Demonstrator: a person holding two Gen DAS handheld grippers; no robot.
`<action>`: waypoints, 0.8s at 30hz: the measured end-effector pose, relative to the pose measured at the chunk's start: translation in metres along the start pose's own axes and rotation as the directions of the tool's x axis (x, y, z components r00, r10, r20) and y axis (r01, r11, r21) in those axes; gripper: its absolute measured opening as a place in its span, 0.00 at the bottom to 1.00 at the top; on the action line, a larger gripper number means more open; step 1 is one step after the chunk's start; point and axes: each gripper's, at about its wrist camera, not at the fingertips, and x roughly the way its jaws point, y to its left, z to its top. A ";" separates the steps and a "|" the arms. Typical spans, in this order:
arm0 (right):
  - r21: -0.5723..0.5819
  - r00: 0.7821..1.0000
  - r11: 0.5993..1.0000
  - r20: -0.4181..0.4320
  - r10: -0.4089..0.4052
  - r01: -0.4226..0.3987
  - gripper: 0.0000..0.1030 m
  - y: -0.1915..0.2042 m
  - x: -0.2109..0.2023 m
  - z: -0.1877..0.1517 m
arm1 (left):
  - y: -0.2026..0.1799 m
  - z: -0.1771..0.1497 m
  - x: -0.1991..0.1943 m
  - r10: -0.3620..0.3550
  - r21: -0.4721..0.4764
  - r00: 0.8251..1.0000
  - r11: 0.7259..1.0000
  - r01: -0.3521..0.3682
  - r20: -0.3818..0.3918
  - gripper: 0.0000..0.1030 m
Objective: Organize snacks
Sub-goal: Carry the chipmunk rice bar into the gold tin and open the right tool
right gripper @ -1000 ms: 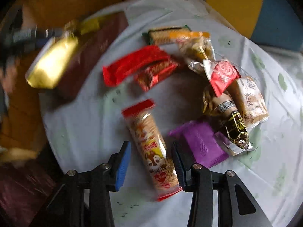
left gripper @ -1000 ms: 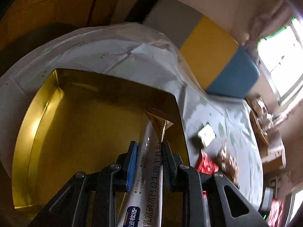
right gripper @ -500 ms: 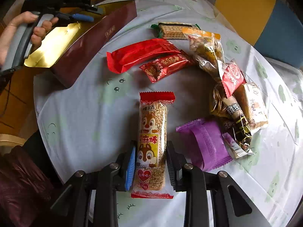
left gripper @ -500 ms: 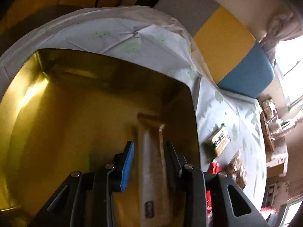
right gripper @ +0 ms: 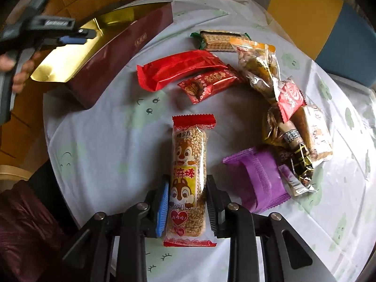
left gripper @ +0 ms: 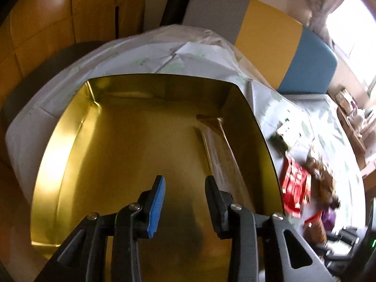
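Note:
My left gripper (left gripper: 184, 181) hangs over the gold-lined box (left gripper: 58, 164). Its jaws are opening and nothing is between them. A long pale stick packet (left gripper: 221, 150) lies inside the box along its right wall. My right gripper (right gripper: 188, 199) is shut on the squirrel-print sesame bar (right gripper: 188, 159), which lies on the tablecloth (right gripper: 105, 141) pointing away from me. In the right wrist view the box (right gripper: 117, 56) shows its maroon outer side at the upper left, with the left gripper (right gripper: 77, 36) above it.
Several other snacks lie in an arc past the bar: a long red packet (right gripper: 178, 67), a biscuit pack (right gripper: 221, 40), a nut bag (right gripper: 258, 68), a purple packet (right gripper: 258, 178). A person's hand (right gripper: 21, 75) is at the far left. A grey, yellow and blue chair back (left gripper: 270, 35) stands behind the table.
The left gripper let go of the stick packet, which now lies in the box, and shifted left of it. The right gripper closed on the sesame bar.

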 end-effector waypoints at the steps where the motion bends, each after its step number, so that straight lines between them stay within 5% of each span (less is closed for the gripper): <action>1: 0.005 1.000 1.000 0.000 0.005 -0.005 0.28 0.000 0.001 0.000 | -0.001 -0.006 -0.004 0.006 0.017 1.000 1.000 -0.007 0.007 0.35; 13: 0.047 1.000 0.999 0.002 0.008 -0.008 0.29 -0.004 0.002 -0.002 | -0.012 -0.038 -0.033 0.065 0.129 0.994 0.989 -0.077 0.092 0.37; 24: 0.155 0.997 0.987 0.064 -0.042 0.032 0.28 0.004 -0.017 0.006 | 0.021 -0.039 -0.034 0.100 0.028 0.989 0.994 -0.104 0.106 0.40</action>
